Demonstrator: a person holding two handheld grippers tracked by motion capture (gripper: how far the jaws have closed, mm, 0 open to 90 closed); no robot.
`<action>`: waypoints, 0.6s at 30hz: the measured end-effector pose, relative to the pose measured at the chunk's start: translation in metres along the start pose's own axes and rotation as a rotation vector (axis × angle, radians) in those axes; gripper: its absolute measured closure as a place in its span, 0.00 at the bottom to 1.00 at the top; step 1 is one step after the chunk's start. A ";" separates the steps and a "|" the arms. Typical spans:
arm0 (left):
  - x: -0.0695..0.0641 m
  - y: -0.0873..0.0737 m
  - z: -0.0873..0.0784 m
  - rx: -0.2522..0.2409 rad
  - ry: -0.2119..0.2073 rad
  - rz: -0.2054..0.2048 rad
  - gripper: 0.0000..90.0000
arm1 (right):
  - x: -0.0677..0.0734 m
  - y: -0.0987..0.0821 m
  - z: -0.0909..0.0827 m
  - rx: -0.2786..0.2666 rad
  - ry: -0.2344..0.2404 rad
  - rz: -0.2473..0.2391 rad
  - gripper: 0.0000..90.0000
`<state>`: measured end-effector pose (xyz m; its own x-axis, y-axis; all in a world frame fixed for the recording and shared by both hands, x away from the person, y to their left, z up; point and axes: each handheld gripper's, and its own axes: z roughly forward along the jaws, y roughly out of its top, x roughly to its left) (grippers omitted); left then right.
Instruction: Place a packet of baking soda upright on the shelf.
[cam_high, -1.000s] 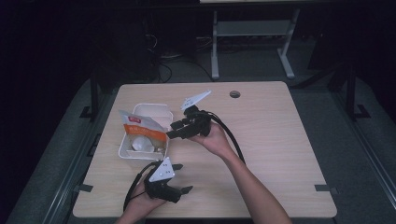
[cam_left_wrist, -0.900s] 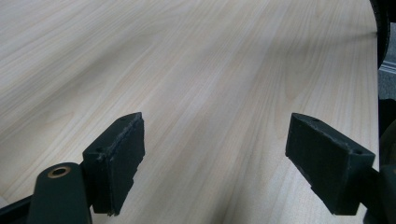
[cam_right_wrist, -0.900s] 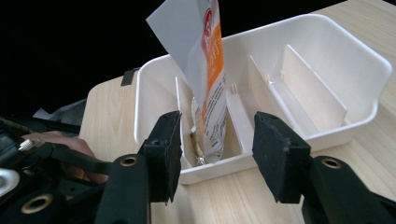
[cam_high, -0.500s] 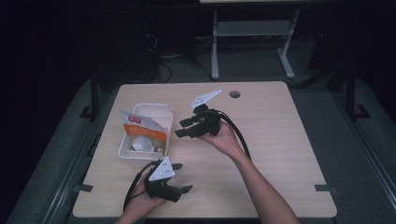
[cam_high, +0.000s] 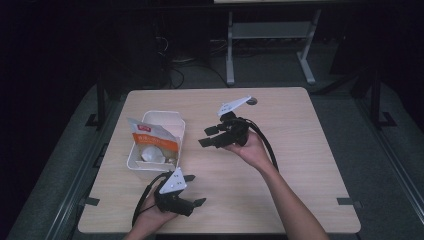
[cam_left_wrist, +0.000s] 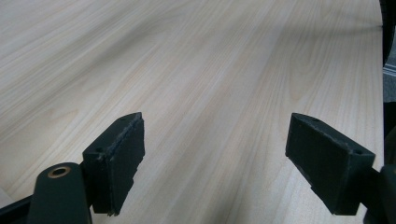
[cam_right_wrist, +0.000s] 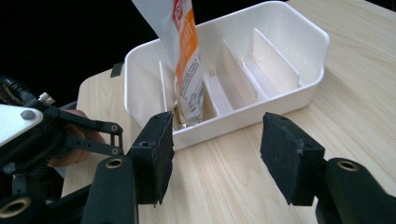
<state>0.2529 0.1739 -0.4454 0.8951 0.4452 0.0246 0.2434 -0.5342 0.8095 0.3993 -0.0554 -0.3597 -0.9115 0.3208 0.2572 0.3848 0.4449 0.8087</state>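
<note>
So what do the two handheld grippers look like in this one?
Both the left gripper and right gripper are black, each with two blocky dark jaws on linkage arms with brass-coloured pivot holes. Each carries a grey three-cornered plate on top and trails a black cable. Forearms are bare, no sleeves.

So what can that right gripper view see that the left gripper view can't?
The right gripper view alone: a white divided bin with an orange-and-white packet standing in one compartment, plus the other hand's gripper at the left. The right gripper has just been opening, with nothing between its jaws.

The left gripper view alone: a long bare stretch of tabletop ahead of the left gripper, its jaws wide apart.

Both share: the pale wooden table and a pair of black jaws with nothing between them.
</note>
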 end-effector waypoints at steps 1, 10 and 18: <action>0.000 0.000 0.000 0.000 0.001 -0.001 0.21 | -0.001 -0.001 -0.002 -0.004 -0.005 0.000 0.47; 0.000 0.000 0.001 -0.002 0.008 -0.007 0.21 | -0.006 -0.013 -0.020 -0.015 -0.028 0.027 0.44; 0.001 0.000 0.001 -0.001 0.010 -0.009 0.21 | -0.008 -0.024 -0.039 -0.024 -0.054 0.039 0.43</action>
<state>0.2543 0.1732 -0.4460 0.8891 0.4572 0.0229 0.2511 -0.5290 0.8106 0.3919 -0.1017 -0.3605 -0.8865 0.3827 0.2602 0.4156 0.4110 0.8114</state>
